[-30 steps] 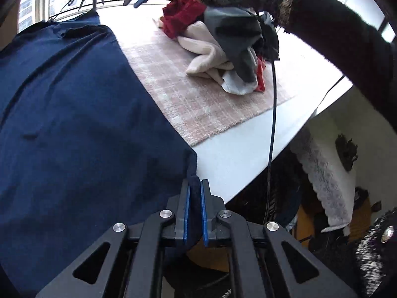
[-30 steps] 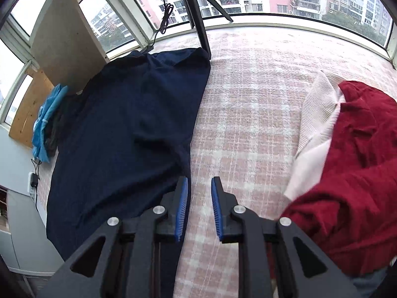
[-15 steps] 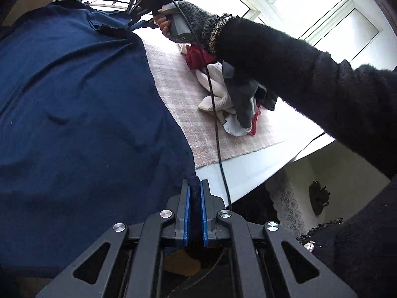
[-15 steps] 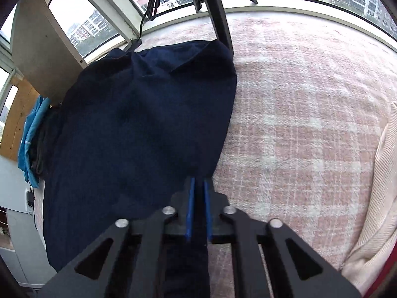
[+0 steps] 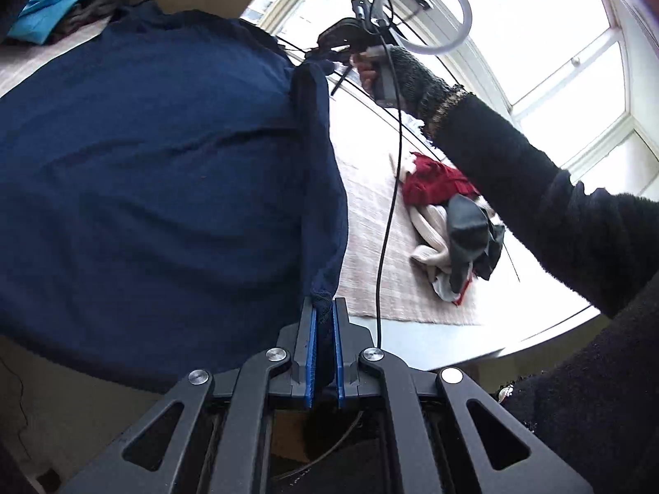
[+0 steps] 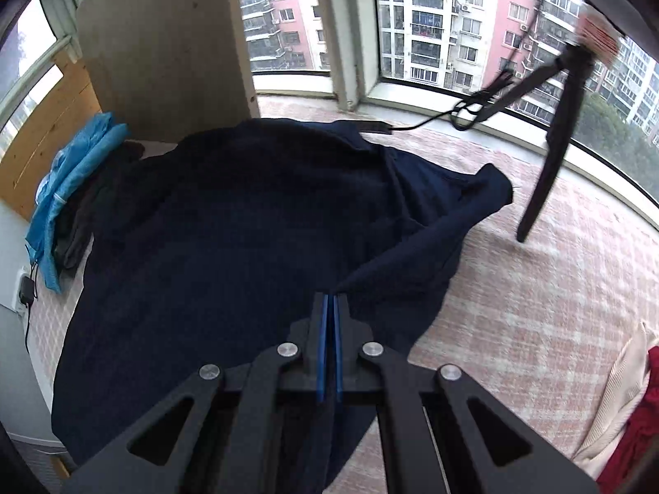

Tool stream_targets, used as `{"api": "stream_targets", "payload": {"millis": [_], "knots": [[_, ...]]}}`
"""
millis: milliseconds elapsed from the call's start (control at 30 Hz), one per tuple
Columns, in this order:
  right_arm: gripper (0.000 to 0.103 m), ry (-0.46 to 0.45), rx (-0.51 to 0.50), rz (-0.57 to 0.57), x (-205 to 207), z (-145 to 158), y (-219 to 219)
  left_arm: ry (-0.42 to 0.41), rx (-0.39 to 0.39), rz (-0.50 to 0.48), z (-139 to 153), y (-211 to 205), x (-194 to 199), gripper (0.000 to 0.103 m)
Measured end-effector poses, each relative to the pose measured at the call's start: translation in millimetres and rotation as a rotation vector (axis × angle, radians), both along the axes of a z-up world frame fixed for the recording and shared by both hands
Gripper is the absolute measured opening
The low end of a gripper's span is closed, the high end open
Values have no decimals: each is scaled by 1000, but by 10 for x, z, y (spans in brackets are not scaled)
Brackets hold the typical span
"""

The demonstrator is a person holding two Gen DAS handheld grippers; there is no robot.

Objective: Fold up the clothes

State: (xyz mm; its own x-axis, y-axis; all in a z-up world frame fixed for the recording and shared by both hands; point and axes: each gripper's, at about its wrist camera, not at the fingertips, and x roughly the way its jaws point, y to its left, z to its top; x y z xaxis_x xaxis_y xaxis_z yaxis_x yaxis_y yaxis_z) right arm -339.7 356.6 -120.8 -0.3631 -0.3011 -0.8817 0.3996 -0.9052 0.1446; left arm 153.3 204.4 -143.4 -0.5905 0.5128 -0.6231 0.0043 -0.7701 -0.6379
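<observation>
In the left wrist view, the navy garment (image 5: 156, 173) fills the left and middle of the frame, spread over the checked tablecloth (image 5: 370, 222). At the bottom centre, the left gripper (image 5: 323, 321) has its jaws closed tight on the garment's near edge, cloth bunched between the blue pads. Toward the upper middle, the right gripper (image 5: 329, 47), in a gloved hand (image 5: 407, 74), holds the far end of that same long edge, which runs lifted between the two. At the right lies a heap of red, cream and grey clothes (image 5: 449, 226).

In the right wrist view, the garment (image 6: 230, 222) covers the left and centre, with a blue jacket (image 6: 70, 173) at the far left. The right gripper (image 6: 329, 308), bottom centre, has its jaws shut on a raised fold of navy cloth, and a flap stands up toward the middle right. A tripod leg (image 6: 547, 156) crosses the upper right.

The step in hand looks like a lengthwise fold: one side edge pinched at both ends and raised. The next move likely calls for carrying both ends across together, level, so the edge lands straight on the opposite side.

No brand, label or writing can be read.
</observation>
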Motion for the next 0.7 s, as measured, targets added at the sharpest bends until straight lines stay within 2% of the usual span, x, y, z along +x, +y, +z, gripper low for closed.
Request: {"api": "stream_targets", "payload": {"millis": [67,233,400,433,500,567,633,700], "knots": [[3,5,30,40,-18,-9,-328,-18,-2,51,-82,-134,47,6],[3,16,154,114,14,-277,-898,-61,27,125,-319,-347,62,6],[7,-7,270,188,46,-494,-1121,-116,72,143,-515,-479,35,6],[8,-5,274,192,67,-473,-1106,-138,74,140,-555,-497,22,7],[14,7,213,197,130,-328,-997,-163,47,131,-588,-511,7,8],[32,29,106,181,220,-87,-714,-176,18,116,-579,-541,21,9],[38,37,53,138,299,31,-365,-174,2,116,-539,-564,71,10],[38,36,28,83,370,88,-3,-177,20,120,-511,-592,139,11]]}}
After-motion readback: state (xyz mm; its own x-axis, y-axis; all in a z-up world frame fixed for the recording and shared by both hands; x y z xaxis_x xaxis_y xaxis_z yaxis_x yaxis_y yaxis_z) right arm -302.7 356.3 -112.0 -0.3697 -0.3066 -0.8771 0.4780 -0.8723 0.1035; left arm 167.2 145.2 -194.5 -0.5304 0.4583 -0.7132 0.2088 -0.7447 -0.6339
